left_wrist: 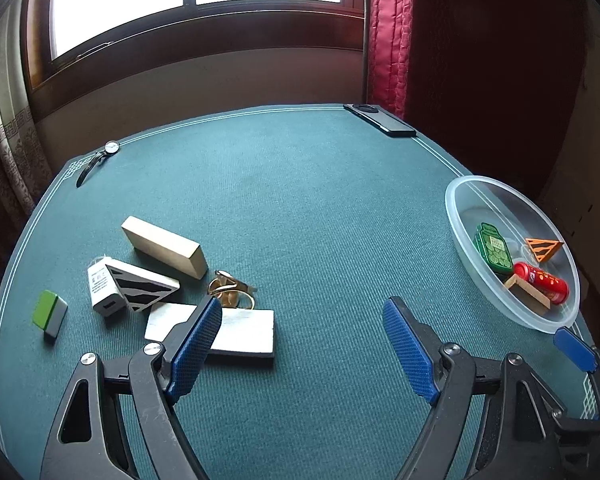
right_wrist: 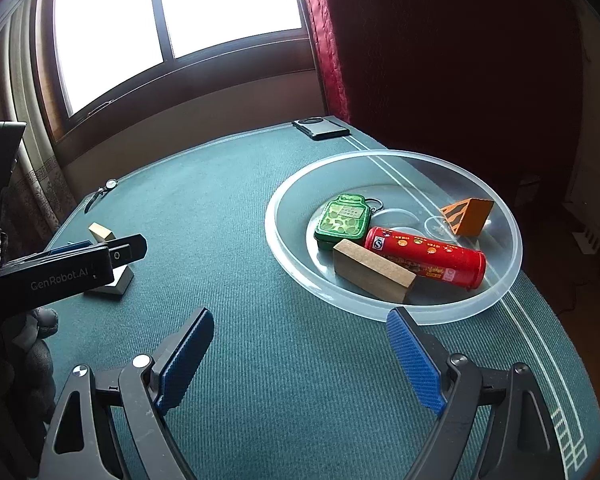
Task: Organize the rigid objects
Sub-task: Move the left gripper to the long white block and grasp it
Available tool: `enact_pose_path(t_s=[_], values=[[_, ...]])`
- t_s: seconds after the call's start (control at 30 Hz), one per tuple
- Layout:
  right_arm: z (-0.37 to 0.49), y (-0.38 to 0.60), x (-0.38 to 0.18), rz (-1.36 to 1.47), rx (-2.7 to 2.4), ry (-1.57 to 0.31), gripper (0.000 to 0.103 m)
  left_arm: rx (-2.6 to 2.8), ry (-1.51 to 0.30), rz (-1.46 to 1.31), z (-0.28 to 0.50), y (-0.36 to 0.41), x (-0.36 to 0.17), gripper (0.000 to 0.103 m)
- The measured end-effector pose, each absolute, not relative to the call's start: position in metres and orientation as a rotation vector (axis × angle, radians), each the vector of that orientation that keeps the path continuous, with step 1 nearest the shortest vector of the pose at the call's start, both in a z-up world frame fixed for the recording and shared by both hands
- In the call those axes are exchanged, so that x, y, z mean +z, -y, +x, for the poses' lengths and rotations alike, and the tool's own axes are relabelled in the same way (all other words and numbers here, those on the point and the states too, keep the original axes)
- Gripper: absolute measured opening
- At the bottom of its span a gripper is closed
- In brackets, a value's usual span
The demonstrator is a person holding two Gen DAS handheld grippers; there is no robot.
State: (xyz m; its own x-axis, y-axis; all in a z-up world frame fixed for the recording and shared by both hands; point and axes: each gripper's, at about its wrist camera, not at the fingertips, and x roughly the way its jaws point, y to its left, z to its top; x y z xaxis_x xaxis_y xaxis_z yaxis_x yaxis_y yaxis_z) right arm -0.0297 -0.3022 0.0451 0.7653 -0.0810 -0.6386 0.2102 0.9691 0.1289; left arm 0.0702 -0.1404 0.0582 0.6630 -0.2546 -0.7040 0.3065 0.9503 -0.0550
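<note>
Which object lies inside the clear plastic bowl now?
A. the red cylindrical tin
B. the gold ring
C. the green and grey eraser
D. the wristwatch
A: the red cylindrical tin lies in the clear plastic bowl, beside a green bottle-shaped tin; the other three lie on the table.

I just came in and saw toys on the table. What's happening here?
A person is tidying hard little things into a clear bowl. It already holds a green tin, a red tube, a wooden block and an orange wedge. The left gripper and right gripper hold nothing, jaws wide apart. More pieces, like the long wooden block, wait on the green table.
</note>
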Motion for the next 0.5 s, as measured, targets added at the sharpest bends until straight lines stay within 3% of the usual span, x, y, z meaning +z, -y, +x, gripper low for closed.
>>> enact_pose_path(t_s=[0.5], values=[[-0.018, 0.266, 0.035, 0.154, -0.080, -0.741, 0.091, -0.255, -0.820, -0.026, 0.081, 0.069, 0.039, 0.084]])
